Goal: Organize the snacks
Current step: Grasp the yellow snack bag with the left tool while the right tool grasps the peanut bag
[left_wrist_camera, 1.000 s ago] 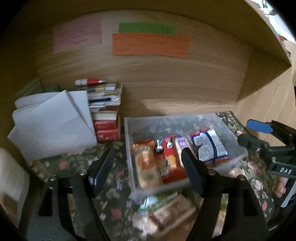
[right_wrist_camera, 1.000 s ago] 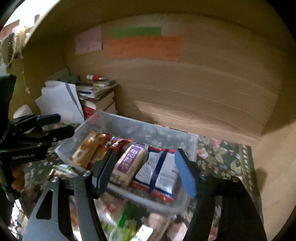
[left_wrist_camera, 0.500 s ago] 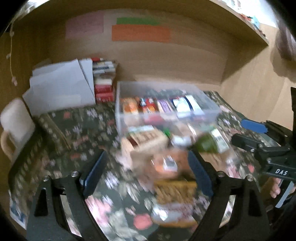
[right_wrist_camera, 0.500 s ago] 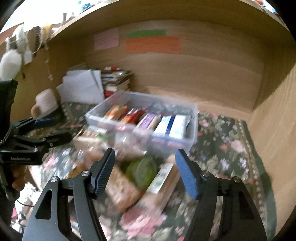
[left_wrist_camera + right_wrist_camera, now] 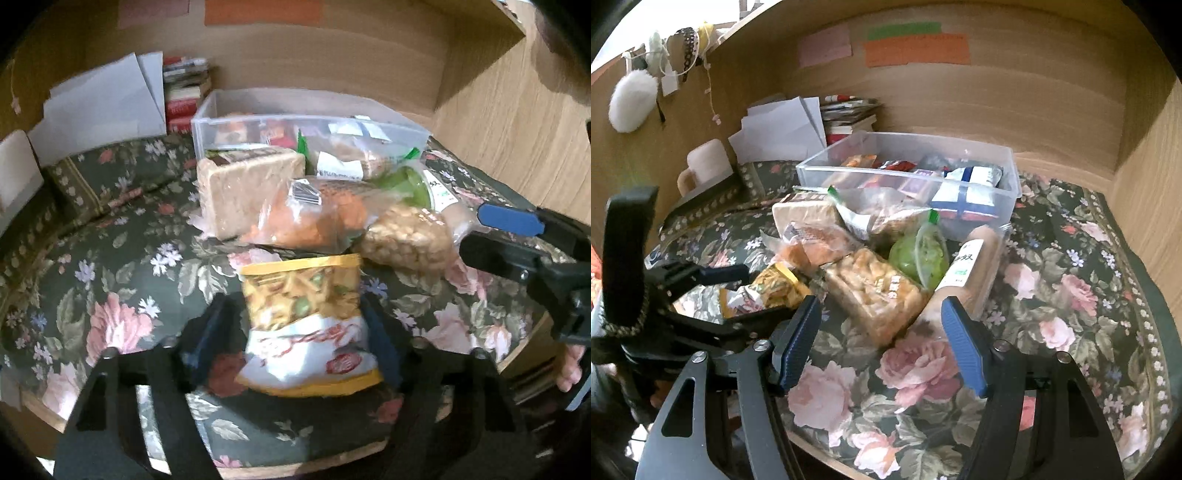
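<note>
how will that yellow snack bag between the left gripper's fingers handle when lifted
The yellow snack bag looks puffy and crinkled, so probably light and floppy, sagging beyond the left gripper. Its glossy film may slip. The contents look like brittle sticks, likely crushed by a hard squeeze.

Clear plastic bin (image 5: 979,157): one, holding several packets, count unclear. Loose snack packs in front of it: seven, namely yellow-edged snack bag (image 5: 306,317), peanut pack (image 5: 875,295), orange snack bag (image 5: 306,218), wafer block (image 5: 247,188), green pouch (image 5: 918,254), tall beige pack (image 5: 971,273), clear cracker bag (image 5: 886,214). Sticky notes (image 5: 916,48): three. Mug (image 5: 705,166): one.
</note>
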Tool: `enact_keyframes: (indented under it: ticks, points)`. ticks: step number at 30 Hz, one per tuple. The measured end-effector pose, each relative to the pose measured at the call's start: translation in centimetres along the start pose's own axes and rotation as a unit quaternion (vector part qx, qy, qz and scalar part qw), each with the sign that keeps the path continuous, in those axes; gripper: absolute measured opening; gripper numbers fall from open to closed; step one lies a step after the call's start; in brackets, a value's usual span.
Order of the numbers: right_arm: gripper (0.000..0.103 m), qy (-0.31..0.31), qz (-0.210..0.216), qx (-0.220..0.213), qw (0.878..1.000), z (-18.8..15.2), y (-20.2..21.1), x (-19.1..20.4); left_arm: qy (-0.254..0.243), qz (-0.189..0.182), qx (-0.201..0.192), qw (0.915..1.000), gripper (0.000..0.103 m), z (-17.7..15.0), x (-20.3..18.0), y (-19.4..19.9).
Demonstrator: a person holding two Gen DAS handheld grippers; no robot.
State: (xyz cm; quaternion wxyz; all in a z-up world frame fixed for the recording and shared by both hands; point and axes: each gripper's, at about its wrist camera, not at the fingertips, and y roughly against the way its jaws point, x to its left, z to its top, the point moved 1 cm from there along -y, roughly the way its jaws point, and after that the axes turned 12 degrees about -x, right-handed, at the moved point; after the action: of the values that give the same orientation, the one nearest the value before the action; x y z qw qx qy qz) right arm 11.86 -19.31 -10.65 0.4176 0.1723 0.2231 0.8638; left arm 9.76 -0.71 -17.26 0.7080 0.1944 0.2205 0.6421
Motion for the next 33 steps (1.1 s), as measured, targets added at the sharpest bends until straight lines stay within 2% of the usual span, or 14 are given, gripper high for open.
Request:
enact_keyframes:
  ticks: [1, 4, 15, 23, 33]
  points:
    - [0.064, 0.001, 0.004, 0.002, 1.000, 0.0, -0.2, 0.2, -0.001, 0.002, -0.002, 1.0000, 0.057, -0.1, 0.1, 0.1]
    - [0.064, 0.010, 0.007, 0.005, 1.000, 0.3, -1.0, 0.5, 0.012, -0.009, -0.007, 0.9999, 0.055, -0.3, 0.8, 0.5]
    - [0.063, 0.045, 0.012, 0.047, 0.998, 0.8, -5.1, 1.6, 0.050, 0.004, -0.015, 0.9986, 0.054, 0.8, 3.7, 0.8]
    - [0.064, 0.066, 0.006, 0.072, 0.995, 0.3, -7.0, 1.9, 0.049, 0.000, -0.029, 0.9984, 0.054, 1.2, 4.0, 1.0]
    - [0.045, 0.057, 0.013, 0.068, 0.996, -0.1, -5.7, 1.8, 0.043, 0.006, -0.054, 0.9976, 0.054, 2.7, 4.4, 1.6]
